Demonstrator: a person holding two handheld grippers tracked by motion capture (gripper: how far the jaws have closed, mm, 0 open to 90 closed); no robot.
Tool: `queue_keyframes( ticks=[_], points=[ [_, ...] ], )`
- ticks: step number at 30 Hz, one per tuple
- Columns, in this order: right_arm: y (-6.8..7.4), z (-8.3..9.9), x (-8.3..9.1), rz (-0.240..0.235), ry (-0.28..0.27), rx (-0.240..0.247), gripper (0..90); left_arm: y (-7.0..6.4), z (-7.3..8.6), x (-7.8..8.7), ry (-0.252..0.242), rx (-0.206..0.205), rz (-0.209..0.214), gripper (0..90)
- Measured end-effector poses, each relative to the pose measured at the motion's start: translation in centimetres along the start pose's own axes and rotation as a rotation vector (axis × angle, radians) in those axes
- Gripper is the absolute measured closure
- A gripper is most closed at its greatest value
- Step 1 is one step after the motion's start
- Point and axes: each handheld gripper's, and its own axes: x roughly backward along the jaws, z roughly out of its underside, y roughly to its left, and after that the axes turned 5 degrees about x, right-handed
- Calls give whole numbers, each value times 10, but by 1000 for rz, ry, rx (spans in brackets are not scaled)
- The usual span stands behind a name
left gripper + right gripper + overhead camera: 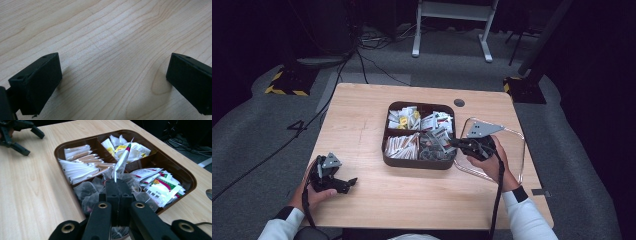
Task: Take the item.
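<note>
Brown four-compartment tray (pixel 418 161) at table (pixel 362 120) centre, holding sachets. Right gripper (pixel 117 185), jaws pressed together on one white sachet (pixel 121 162), which stands up from the jaw tips above the tray's near compartment. Left gripper (pixel 346 183), jaws wide apart over bare wood, well apart from the tray.

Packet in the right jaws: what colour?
The packet is white with a red and green tip; clearest in the right gripper view.
</note>
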Motion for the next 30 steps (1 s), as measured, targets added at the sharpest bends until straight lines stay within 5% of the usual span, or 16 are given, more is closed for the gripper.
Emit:
queue_keyframes(
  ticks=[20,30],
  points=[
    [43,19,7,-116,33,62,897,0,0,0,0,-1,1,5],
    [63,34,-10,-201,103,89,896,0,0,0,0,-1,1,5]
  ],
)
